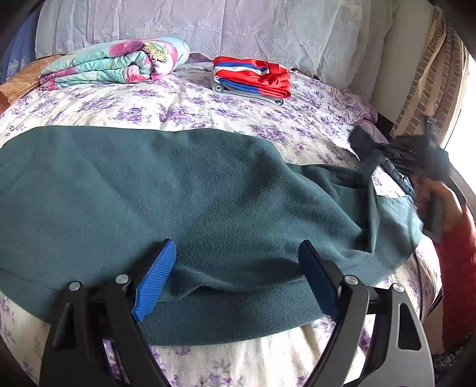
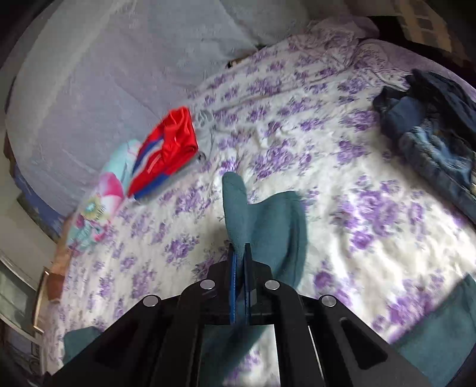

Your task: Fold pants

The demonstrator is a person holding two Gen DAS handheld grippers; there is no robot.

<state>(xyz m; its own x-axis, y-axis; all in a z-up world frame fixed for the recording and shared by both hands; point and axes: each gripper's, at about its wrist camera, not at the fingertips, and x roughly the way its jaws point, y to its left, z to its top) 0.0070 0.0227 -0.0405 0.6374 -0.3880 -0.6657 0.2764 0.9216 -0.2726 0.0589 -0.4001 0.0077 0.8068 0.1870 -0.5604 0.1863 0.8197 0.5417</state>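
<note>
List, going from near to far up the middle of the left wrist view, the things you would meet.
Left gripper, fingers open → teal pants spread flat → purple-flowered bedspread → folded red, white and blue garment → white lace curtain.

- Pants lie spread across the near part of the bed.
- Folded quilt sits at the far left of the bed.
- Folded clothes stack sits right of the quilt.
- Jeans pile lies at the bed's right side.
- Curtain hangs behind the bed.
</note>
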